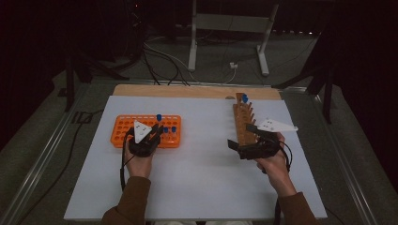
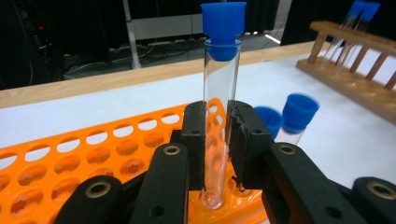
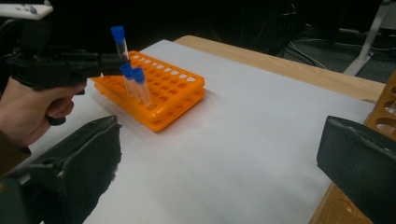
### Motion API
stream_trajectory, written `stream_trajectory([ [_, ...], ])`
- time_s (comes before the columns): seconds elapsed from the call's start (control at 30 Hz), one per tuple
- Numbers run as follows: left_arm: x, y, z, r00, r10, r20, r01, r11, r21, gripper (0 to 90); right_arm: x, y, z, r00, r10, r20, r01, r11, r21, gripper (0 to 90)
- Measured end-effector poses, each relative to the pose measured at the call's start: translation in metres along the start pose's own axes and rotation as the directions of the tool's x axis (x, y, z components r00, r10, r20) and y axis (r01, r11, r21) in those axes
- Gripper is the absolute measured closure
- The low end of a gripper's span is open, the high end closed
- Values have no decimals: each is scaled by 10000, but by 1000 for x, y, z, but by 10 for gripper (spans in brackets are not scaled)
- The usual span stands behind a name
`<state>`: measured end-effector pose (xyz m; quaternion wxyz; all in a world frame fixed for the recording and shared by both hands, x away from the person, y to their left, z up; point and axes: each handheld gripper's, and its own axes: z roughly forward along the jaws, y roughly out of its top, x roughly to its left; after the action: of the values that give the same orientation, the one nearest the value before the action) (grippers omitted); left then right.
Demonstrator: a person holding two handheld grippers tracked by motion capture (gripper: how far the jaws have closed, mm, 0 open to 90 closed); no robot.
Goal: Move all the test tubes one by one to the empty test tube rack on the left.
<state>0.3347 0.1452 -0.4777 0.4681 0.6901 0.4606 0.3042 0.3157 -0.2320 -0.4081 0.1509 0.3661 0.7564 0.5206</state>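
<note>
From the high view, the left gripper (image 1: 157,133) sits over the orange rack (image 1: 123,127). In its own view it pinches a blue-capped tube (image 2: 220,116) above the rack, seemingly clear of its hole; keep it upright. The right gripper (image 3: 224,172) waits spread, well right of the rack.

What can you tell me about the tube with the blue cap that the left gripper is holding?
The tube is clear, like glass or plastic, with a rounded bottom and a blue cap plugged into its top. It looks empty and stands upright. The left gripper squeezes its lower part between two black jaws. Its bottom sits just at the orange rack, by the corner where two more blue-capped tubes stand.
</note>
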Motion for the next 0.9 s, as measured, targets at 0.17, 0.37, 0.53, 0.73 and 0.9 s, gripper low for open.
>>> stream_trajectory([
  [0.17,1,-9,5,10000,31,-2,-31,9995,322,781,0,0,0,10000,-5,-14,5,10000,-2,0],
  [0.37,1,-20,5,9998,185,60,-189,9967,793,781,0,0,0,10000,-32,-46,32,10000,7,0],
  [0.53,-1,-21,7,9989,458,134,-471,9925,1132,785,2,-1,1,10000,-53,-64,54,10000,67,0],
  [0.73,-1,-25,8,9988,468,137,-482,9900,1324,787,3,-1,2,9999,-110,-97,111,9999,112,0],
  [0.9,1,-24,8,9988,427,225,-454,9888,1418,786,3,-1,2,9999,-109,-94,111,9998,149,0],
])
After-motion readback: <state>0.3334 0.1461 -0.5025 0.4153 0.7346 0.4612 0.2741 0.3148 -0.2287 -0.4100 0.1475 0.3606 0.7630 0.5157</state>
